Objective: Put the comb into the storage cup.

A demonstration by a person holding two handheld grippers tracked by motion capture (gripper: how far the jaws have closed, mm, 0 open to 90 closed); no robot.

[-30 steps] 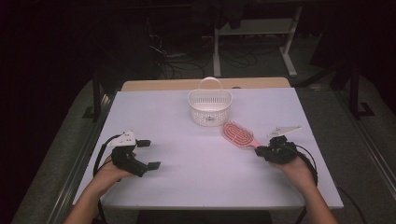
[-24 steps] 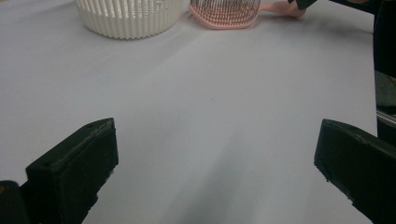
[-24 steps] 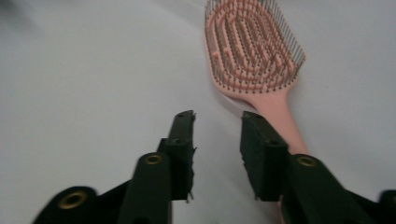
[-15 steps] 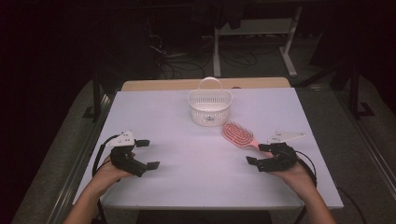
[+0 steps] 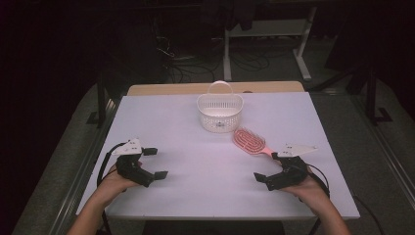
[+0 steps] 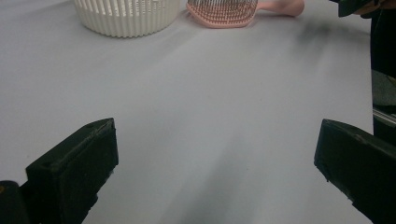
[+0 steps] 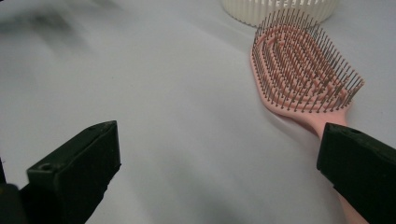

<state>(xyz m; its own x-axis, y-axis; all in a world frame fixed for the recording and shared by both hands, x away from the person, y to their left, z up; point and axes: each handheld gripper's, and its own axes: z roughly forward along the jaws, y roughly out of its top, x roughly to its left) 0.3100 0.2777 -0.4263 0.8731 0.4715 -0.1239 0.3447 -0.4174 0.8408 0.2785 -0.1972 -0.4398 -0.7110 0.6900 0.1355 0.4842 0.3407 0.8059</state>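
A pink hairbrush (image 5: pixel 249 142) lies bristles up on the white table (image 5: pixel 205 196), right of centre, its handle pointing toward my right gripper (image 5: pixel 268 166). That gripper's jaws have just been opening and now stand wide with nothing between them. In the right gripper view the hairbrush (image 7: pixel 299 70) lies ahead to the right, and its handle runs down past the right jaw of my right gripper (image 7: pixel 217 140). My left gripper (image 5: pixel 156 162) rests open near the front left, over bare table. The left gripper view shows my left gripper (image 6: pixel 217 140) with its jaws wide apart.
A white slatted basket (image 5: pixel 220 111) with a handle stands at the back centre, just behind the brush. In the left gripper view the basket (image 6: pixel 126 18) and the brush (image 6: pixel 224 9) are far ahead. A wooden strip (image 5: pixel 161 89) edges the table's far side.
My right gripper has opened its jaws at the brush handle and slid a little left and toward the near edge. The brush stays flat on the table. The left gripper has not moved.
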